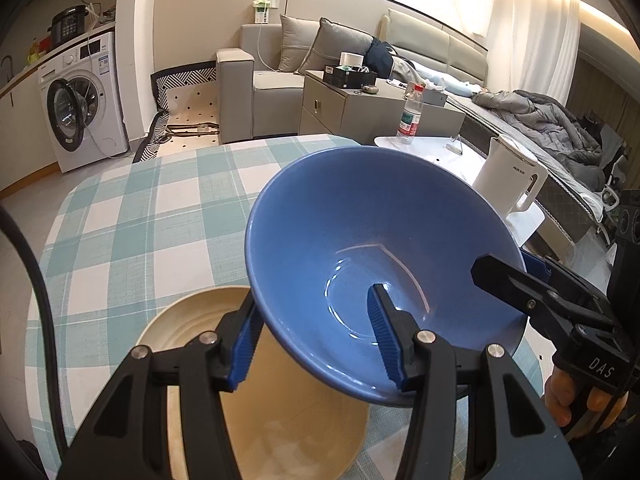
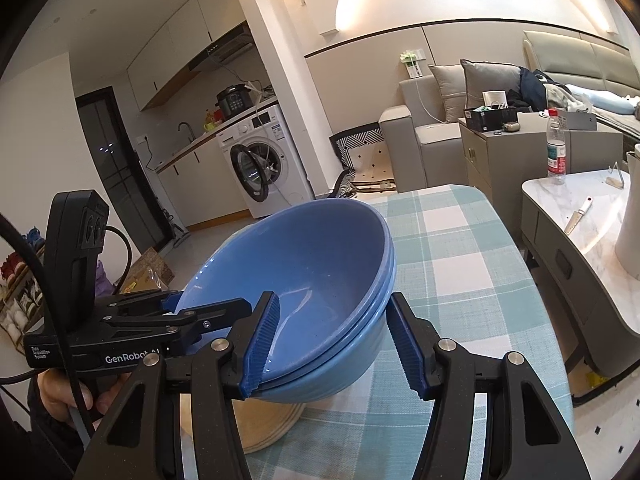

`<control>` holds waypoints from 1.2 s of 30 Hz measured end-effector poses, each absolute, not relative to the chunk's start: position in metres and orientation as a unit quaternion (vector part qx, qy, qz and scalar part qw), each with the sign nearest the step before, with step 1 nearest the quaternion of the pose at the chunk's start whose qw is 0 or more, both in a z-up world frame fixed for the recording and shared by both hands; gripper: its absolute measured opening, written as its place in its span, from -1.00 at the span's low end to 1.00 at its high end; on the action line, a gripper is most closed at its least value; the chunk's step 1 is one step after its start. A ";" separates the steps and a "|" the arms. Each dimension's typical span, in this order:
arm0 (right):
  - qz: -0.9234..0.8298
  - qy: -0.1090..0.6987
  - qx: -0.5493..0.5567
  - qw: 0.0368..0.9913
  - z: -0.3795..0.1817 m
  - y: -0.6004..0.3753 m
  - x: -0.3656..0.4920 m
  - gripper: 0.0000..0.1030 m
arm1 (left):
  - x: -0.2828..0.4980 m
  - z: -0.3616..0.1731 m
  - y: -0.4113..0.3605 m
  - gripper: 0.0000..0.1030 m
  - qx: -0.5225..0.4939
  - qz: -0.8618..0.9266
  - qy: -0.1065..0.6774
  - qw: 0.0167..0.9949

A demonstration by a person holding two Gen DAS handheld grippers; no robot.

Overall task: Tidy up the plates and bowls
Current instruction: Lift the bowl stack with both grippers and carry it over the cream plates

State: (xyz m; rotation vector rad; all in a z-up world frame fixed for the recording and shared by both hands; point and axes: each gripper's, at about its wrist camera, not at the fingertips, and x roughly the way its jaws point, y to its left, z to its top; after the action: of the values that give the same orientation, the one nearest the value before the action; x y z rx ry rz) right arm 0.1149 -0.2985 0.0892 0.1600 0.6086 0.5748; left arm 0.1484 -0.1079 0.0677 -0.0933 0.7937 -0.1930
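Your left gripper [image 1: 316, 340] and right gripper [image 2: 334, 344] each clamp the rim of the blue bowls [image 2: 312, 292] — two nested, lifted and tilted above the beige plate [image 1: 280, 420] on the checked tablecloth [image 1: 140, 220]. Beyond — a white kettle [image 1: 508, 176].

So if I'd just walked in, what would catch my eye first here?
Probably the blue bowls, two nested together, tilted and held up over the checked tablecloth by both tools: the left tool and the right tool each clamp a rim from opposite sides. Just below them sits a beige plate, and in the background a white washing machine stands with its door open.
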 end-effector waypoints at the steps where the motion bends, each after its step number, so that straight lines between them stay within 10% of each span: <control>1: 0.280 0.295 0.077 0.910 0.089 -0.296 0.114 0.12 | 0.147 0.068 -0.105 0.00 -0.048 -0.093 0.385 0.917; 36: 0.335 0.305 0.041 0.890 0.084 -0.202 0.115 0.12 | 0.111 0.060 -0.020 0.00 -0.078 -0.032 0.363 0.928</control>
State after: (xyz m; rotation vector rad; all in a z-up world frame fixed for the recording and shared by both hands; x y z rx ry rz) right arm 0.1151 -0.2025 0.0836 0.0852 0.6340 0.6966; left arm 0.1107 -0.0201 0.0601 -0.1592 0.7441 -0.0652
